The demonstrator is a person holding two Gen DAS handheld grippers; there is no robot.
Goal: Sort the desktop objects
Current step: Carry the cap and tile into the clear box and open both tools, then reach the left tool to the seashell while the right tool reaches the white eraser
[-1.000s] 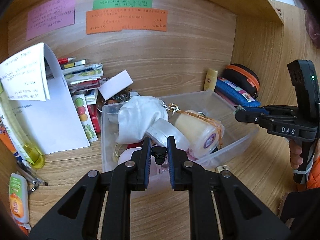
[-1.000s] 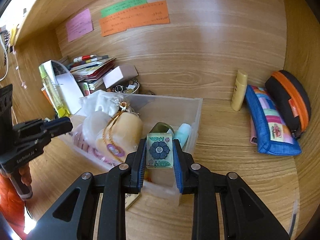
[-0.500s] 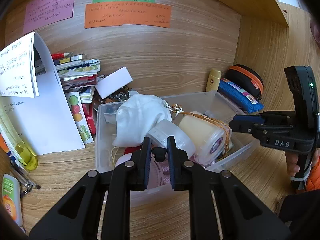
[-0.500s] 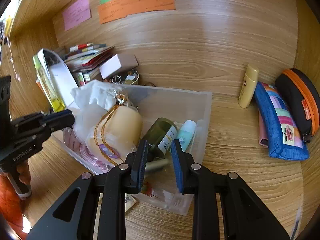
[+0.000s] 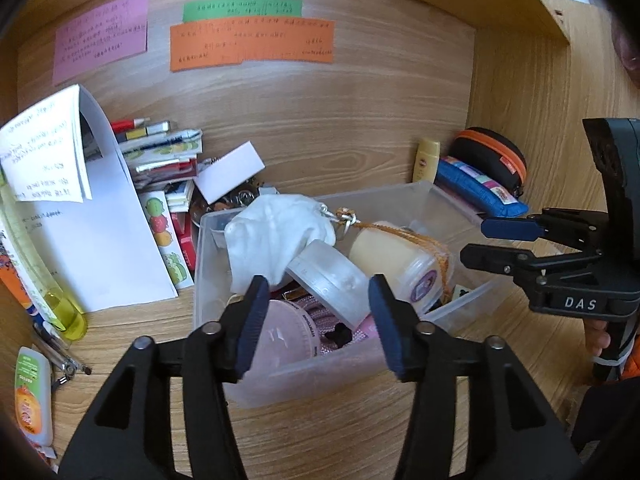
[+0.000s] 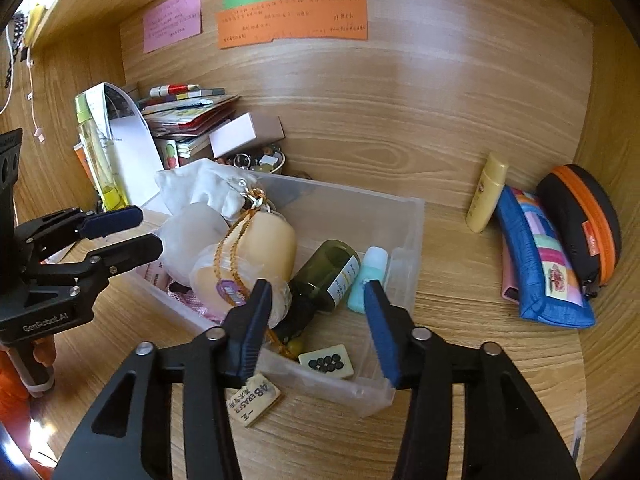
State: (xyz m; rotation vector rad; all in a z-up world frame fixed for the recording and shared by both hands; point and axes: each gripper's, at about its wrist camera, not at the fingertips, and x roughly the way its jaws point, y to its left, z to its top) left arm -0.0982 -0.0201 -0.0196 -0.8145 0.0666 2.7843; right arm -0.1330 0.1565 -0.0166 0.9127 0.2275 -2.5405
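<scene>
A clear plastic bin [image 5: 416, 196] [image 6: 412, 240] on the wooden desk holds a white cloth [image 5: 276, 228], a round clear case [image 5: 328, 276], a cream jar with orange cord [image 5: 400, 256] [image 6: 260, 248], a green bottle [image 6: 328, 268], a teal tube [image 6: 368, 280] and a mahjong tile [image 6: 326, 361]. My left gripper [image 5: 316, 324] is open and empty over the bin's near end, above a small black clip [image 5: 340, 334]. My right gripper [image 6: 318, 326] is open and empty over the bin's near corner.
A stack of books and papers [image 5: 160, 152] stands back left with a yellow bottle [image 5: 52, 292]. A blue pouch [image 6: 544, 264], an orange-zip case [image 6: 584, 220] and a yellow tube [image 6: 486, 192] lie back right. An eraser [image 6: 252, 398] lies before the bin.
Both grippers opened. The left one let go of the small black clip into the bin. The right one let go of the tile, which now lies in the bin.
</scene>
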